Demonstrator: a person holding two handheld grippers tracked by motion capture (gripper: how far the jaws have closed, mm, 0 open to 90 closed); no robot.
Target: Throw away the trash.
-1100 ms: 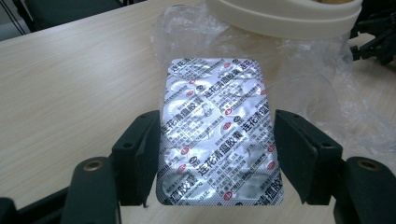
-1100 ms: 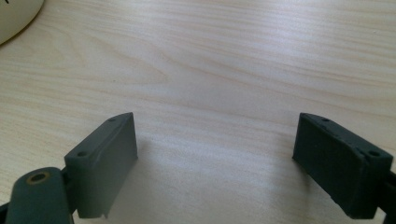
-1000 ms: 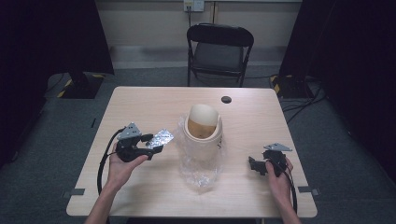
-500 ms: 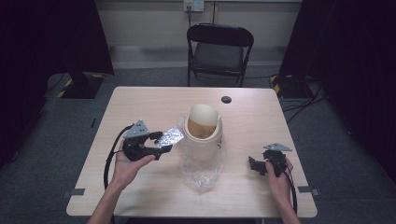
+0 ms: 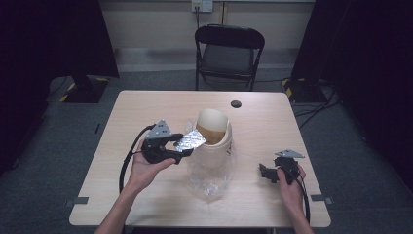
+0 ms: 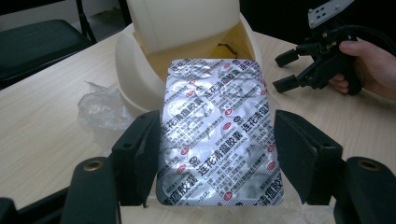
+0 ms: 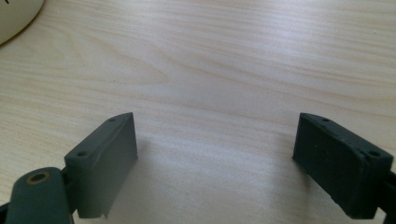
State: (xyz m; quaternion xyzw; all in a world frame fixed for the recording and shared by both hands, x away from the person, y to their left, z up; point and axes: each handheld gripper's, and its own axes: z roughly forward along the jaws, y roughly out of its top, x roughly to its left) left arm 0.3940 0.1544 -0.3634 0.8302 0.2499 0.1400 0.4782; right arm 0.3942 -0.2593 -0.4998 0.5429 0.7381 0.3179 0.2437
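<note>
**Blister pack at the bin's mouth, your right gripper idle**

In the high view, your left gripper [image 5: 176,146] sits just left of centre, pinching a silver blister pack [image 5: 191,141] by its two long edges. The pack's far end reaches to the dark opening of the cream-coloured bin [image 5: 213,139] at the middle of the frame, tilted slightly upward toward it. In the left gripper view the pack [image 6: 217,130] runs up the centre, printed foil side facing the camera, with your black jaws pressed against its left and right edges near the bottom of the picture; its top edge lies right at the gap under the bin's swing lid [image 6: 184,23]. A crumpled clear plastic bag [image 5: 209,170] surrounds the bin's base on the wooden table [image 5: 146,107].

Your right gripper [image 5: 269,171] rests in the lower right of the high view, well apart from the bin, held low over the table. In the right gripper view its jaws stand spread wide with only bare wood grain between them. A small black disc [image 5: 236,104] lies on the table, above the bin in the frame.
</note>
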